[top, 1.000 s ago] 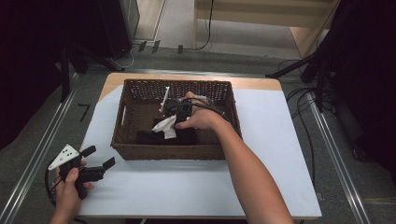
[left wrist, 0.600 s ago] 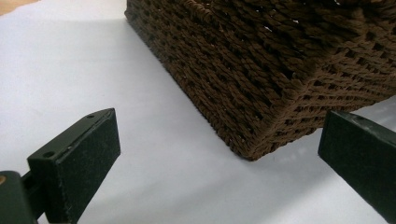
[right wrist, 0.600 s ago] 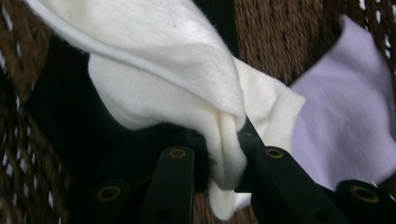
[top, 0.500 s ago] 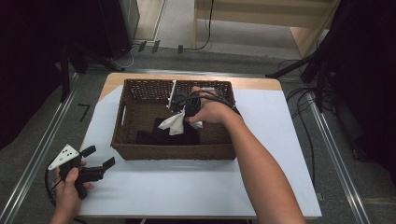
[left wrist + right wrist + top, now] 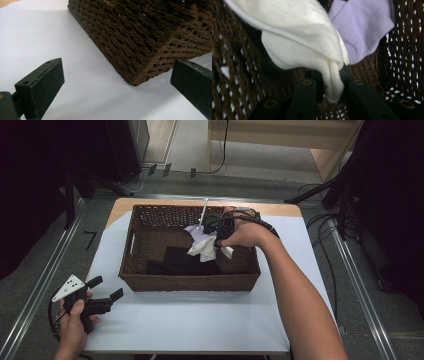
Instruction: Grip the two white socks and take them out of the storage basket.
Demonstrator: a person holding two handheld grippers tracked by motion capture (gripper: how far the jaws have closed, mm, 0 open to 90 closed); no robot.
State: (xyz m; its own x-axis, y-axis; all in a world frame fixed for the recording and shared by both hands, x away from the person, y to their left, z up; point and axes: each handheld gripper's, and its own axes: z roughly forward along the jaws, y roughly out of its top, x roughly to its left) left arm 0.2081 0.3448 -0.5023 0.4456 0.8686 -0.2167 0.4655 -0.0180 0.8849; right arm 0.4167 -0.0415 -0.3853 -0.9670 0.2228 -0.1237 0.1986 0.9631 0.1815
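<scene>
- From above: one brown wicker basket (image 5: 150, 270) sits toward the worktop's (image 5: 200, 320) far edge, a dark cloth (image 5: 185, 262) inside. The right gripper (image 5: 216, 240) reaches into it, and the left gripper (image 5: 102, 292) hovers near the worktop's near left corner.
- Left gripper view: two jaws spread apart, nothing between them, facing one basket corner (image 5: 132, 80).
- Right gripper view: jaws clamped on one white cloth (image 5: 307, 42); one lilac cloth (image 5: 364, 27) lies beside it.

1. Right gripper (image 5: 216, 231) is over the wicker basket (image 5: 150, 282), w/ the forearm reaching in across its near-right rim.
2. Its jaws are clamped on a fold of white cloth (image 5: 307, 42), lifted above basket floor.
3. Left gripper (image 5: 102, 290) sits off the basket's near-left corner, just beside it, gripped by left hand (image 5: 72, 322).
4. Left jaws spread wide, nothing between; aimed at that corner.
</scene>
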